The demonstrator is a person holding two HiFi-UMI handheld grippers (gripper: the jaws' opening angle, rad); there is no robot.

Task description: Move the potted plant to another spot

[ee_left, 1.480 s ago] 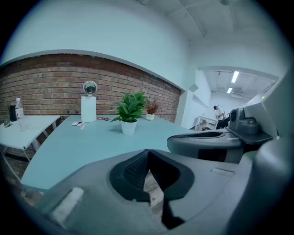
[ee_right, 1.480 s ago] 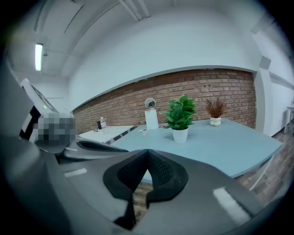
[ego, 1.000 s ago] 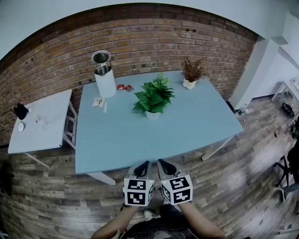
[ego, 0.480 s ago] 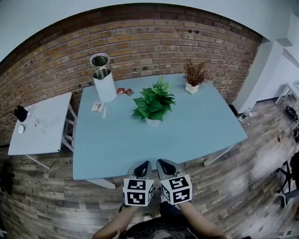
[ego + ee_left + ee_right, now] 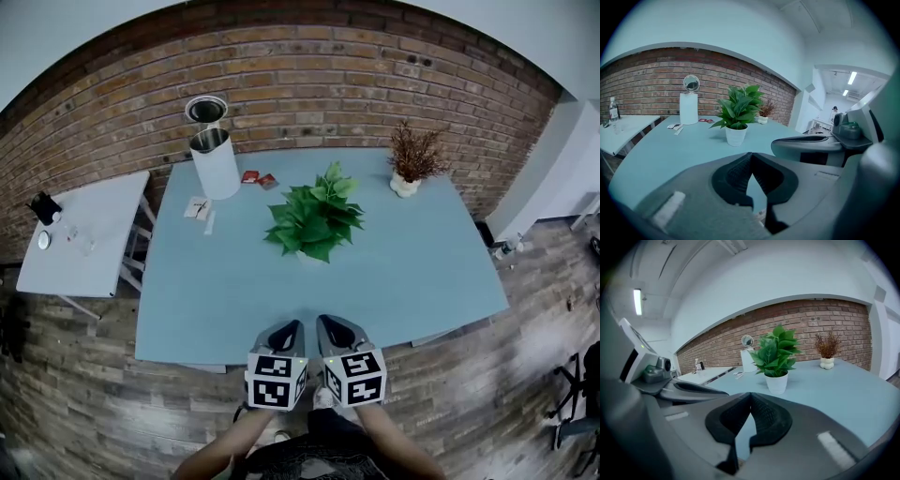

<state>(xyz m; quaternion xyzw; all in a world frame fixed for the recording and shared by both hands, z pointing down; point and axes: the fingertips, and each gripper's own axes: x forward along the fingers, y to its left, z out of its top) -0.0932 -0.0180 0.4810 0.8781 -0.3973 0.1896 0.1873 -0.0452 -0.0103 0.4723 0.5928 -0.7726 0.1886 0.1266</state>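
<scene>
The potted plant (image 5: 315,217) has broad green leaves in a small white pot and stands upright at the middle of the light blue table (image 5: 216,300). In the left gripper view the potted plant (image 5: 737,107) is ahead and slightly left; in the right gripper view the potted plant (image 5: 776,355) is ahead and slightly right. Both grippers hover side by side over the table's near edge, well short of the plant. My left gripper (image 5: 289,330) (image 5: 751,157) is shut with nothing in it. My right gripper (image 5: 326,328) (image 5: 750,397) is shut and empty too.
A white cylinder bin (image 5: 216,164) with a round mirror (image 5: 206,110) behind it stands at the table's far left, next to small red packets (image 5: 258,177) and papers (image 5: 199,208). A dried plant in a white vase (image 5: 411,161) is at the far right. A white side table (image 5: 80,244) stands left.
Both grippers have moved forward together from over the floor to the table's near edge. The table and plant now sit closer in view. The jaws stayed shut.
</scene>
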